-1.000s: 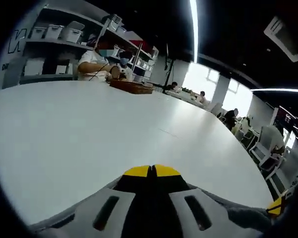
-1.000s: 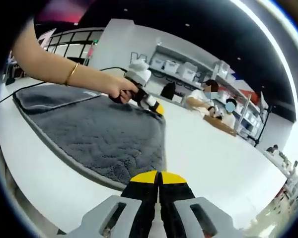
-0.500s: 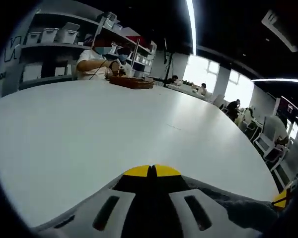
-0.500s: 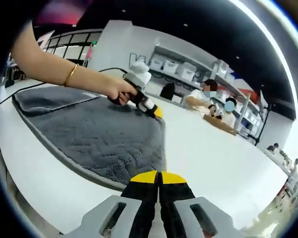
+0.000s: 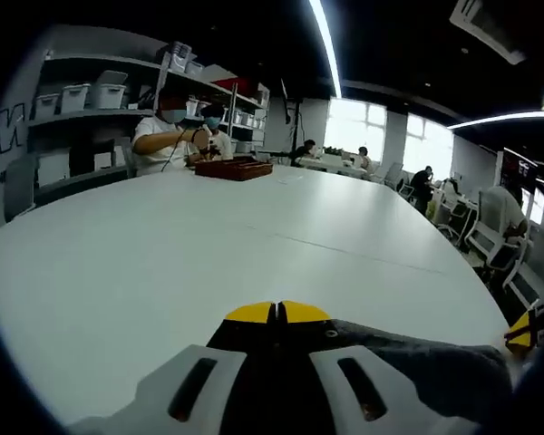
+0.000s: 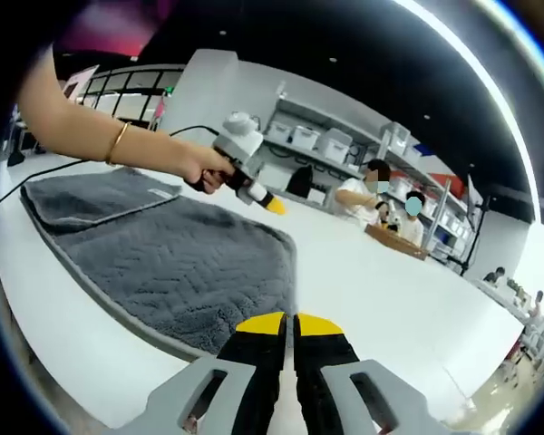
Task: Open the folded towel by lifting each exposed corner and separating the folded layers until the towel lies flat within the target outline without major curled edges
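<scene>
Left gripper [image 6: 274,207] raised off grey towel [image 6: 177,267] since earlier; jaw state cannot be told. Right gripper [image 6: 288,323] nearly closed, nothing held. Towel judged soft, limp; folded layer [image 6: 91,195] best gripped at corner.

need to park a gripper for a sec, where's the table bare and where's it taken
Bare: the white table from the left gripper out to the brown tray, and right of the grey towel toward the tray. Taken: the towel's side, where the hand hovers.

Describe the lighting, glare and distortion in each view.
Left gripper view: a ceiling light strip and bright windows blow out white; the fisheye bows the white table. Right gripper view: another light strip curves along the rim; the grey towel is evenly lit, its weave sharp.
</scene>
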`<state>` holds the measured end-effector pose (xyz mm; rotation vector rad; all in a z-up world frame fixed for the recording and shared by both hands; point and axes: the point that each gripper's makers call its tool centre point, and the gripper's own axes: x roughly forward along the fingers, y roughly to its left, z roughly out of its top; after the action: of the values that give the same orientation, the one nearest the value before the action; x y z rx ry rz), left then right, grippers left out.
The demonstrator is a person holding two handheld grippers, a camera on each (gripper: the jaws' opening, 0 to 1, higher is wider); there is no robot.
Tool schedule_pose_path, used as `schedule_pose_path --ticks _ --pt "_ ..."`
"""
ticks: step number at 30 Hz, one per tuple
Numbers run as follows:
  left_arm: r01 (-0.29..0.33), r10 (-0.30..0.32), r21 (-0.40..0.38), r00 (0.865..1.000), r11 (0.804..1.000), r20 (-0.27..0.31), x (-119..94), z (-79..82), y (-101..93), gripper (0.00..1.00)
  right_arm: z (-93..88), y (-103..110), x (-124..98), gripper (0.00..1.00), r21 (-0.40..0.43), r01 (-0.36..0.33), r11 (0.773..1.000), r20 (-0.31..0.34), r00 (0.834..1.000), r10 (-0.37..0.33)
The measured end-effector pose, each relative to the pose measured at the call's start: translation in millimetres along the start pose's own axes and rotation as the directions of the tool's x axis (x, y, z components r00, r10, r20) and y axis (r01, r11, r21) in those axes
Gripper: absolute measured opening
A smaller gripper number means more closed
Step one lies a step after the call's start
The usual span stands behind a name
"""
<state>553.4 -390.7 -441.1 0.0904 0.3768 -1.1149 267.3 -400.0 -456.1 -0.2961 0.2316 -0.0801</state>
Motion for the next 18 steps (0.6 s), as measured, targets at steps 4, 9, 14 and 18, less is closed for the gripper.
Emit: schedule_pose_path --ticks 4,9,14,18 --pt "-0.012 0.012 0.007 1.0 1.0 -0.003 -10.5 -0.4 6.4 0.06 5.3 9.2 0.2 0.03 0.051 -0.037 0.998 0.018 0.999 0.036" --pt "-0.027 0.027 0.021 1.0 0.999 -0.001 -22.8 -0.3 14.7 0.11 11.1 19.2 -1.2 0.06 0.071 -0.067 0.995 0.026 0.998 0.065" --pt "-0.055 0.055 0.045 0.998 0.997 0.004 -34.6 -1.6 21.7 0.17 16.1 26.2 -2.8 0.08 0.084 -0.086 0.993 0.033 0.996 0.083" --pt "-0.079 0.079 0.043 0.997 0.996 -0.002 -48.9 -3.7 32.9 0.22 23.1 36.6 -3.3 0.11 0.094 -0.114 0.989 0.042 0.993 0.111"
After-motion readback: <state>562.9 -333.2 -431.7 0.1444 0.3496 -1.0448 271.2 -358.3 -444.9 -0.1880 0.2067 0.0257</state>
